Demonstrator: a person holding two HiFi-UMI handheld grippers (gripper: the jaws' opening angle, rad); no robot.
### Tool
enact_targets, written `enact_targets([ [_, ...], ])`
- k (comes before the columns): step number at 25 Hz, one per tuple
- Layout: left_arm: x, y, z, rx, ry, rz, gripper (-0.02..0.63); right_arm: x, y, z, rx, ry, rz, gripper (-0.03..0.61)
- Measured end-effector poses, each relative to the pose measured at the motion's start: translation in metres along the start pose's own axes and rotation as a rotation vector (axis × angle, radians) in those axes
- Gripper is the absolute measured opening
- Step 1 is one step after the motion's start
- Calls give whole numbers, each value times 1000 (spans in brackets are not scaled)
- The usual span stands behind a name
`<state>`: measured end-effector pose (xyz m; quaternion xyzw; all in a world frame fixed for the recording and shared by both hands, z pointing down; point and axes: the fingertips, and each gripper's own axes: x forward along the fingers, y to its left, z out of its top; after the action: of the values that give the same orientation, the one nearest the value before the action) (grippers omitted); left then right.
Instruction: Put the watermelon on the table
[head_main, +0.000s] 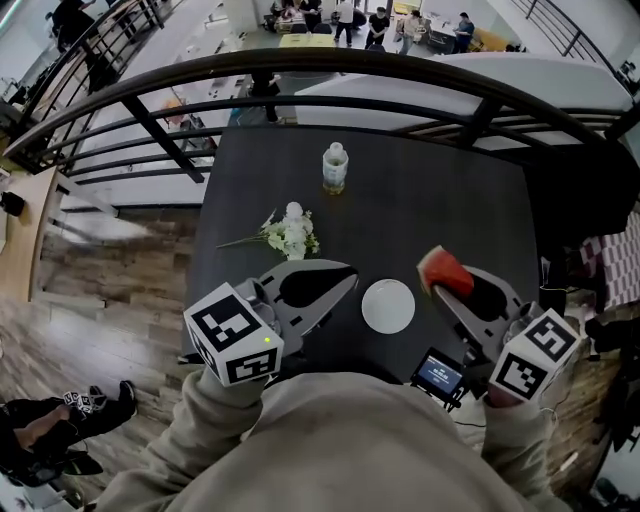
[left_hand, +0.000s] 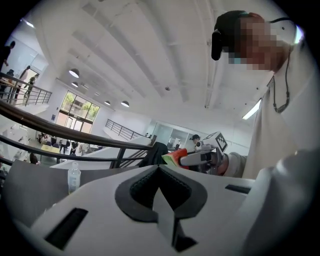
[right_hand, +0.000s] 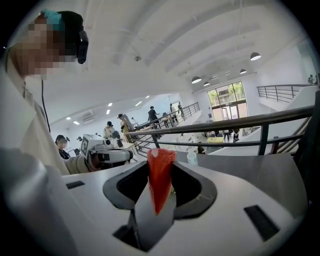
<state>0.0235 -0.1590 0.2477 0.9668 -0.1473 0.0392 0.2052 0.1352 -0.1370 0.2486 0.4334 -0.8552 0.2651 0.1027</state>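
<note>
While the right gripper clamps the watermelon slice above the dark table, seemingly clear of it, beside the white plate, the left gripper sits closed and empty.

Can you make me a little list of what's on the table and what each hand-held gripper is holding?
table: dark, next to a railing
on the table: bottle, white flowers, white plate
right hand-held gripper: jaws shut on the watermelon slice
left hand-held gripper: jaws together, holding nothing
watermelon slice: still in the jaws, just right of the white plate, not set down yet
</note>
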Motion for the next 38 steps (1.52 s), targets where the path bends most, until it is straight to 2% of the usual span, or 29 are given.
enact_targets([
  [4,-4,-10,-5,-13,-1,8,5,-4,-3,-11,10,32,0,160],
  [19,-19,4,-40,-79,26,51,5,18,-10,-41,32,90,18,160],
  [38,-13,6,-55,-122,32,54,5,31,-26,-69,68,143,9,160],
])
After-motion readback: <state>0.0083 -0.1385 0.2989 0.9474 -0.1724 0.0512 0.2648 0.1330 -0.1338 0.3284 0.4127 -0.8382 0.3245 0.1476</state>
